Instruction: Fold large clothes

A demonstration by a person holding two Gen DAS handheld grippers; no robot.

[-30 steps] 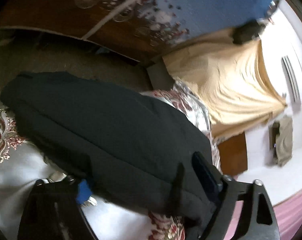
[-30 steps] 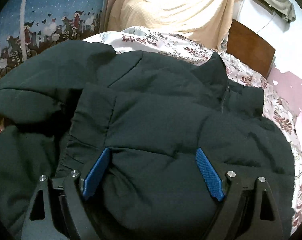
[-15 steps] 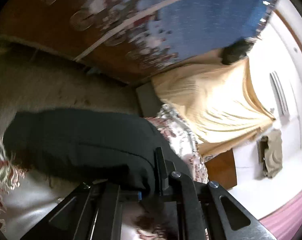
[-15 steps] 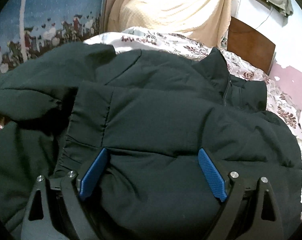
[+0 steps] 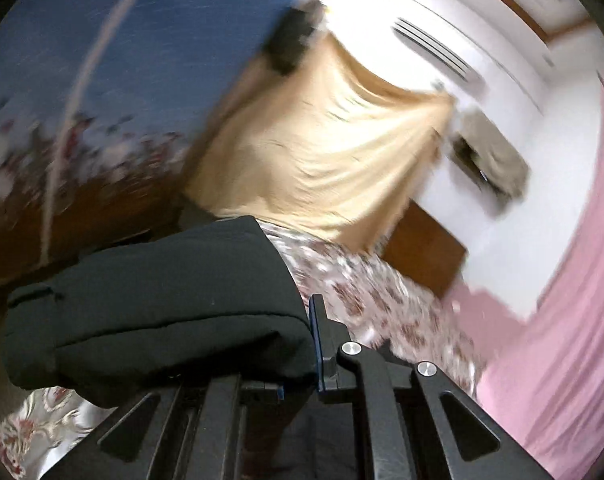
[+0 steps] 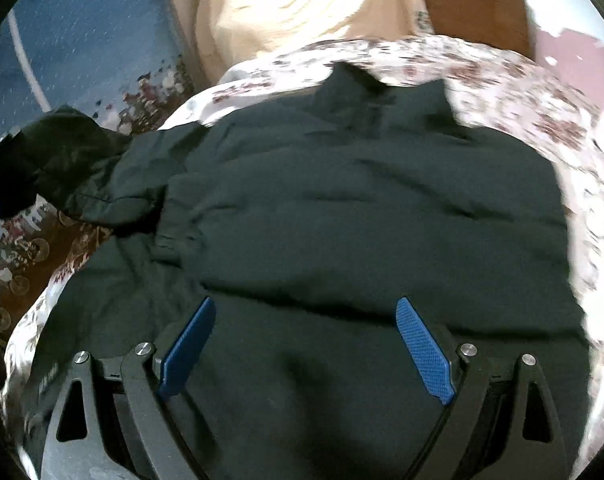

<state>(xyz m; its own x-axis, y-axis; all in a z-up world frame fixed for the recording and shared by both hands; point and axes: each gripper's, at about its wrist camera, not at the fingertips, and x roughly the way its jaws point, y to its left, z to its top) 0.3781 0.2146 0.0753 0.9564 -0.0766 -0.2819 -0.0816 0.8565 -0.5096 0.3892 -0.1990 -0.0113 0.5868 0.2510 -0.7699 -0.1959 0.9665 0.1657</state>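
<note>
A large black padded jacket (image 6: pixel 362 208) lies spread on the floral bedspread (image 6: pixel 542 120), collar toward the far side. My left gripper (image 5: pixel 312 344) is shut on one sleeve of the jacket (image 5: pixel 162 300) and holds it raised above the bed; the sleeve bulges out to the left of the jaws. In the right wrist view that lifted sleeve (image 6: pixel 70 160) hangs at the far left. My right gripper (image 6: pixel 306 320) hovers open over the near part of the jacket, blue pads wide apart with only flat fabric below them.
A blue patterned hanging (image 5: pixel 122 60) covers the wall on the left. A cream cloth (image 5: pixel 342 152) drapes over furniture behind the bed, beside a wooden headboard (image 5: pixel 426 256). A pink curtain (image 5: pixel 574 320) hangs at the right. A white wall unit (image 5: pixel 434 48) sits high up.
My left gripper closed on the jacket sleeve, then lifted it and rolled. My right gripper, still open, shifted over the jacket, whose collar now sits nearer the middle of its view.
</note>
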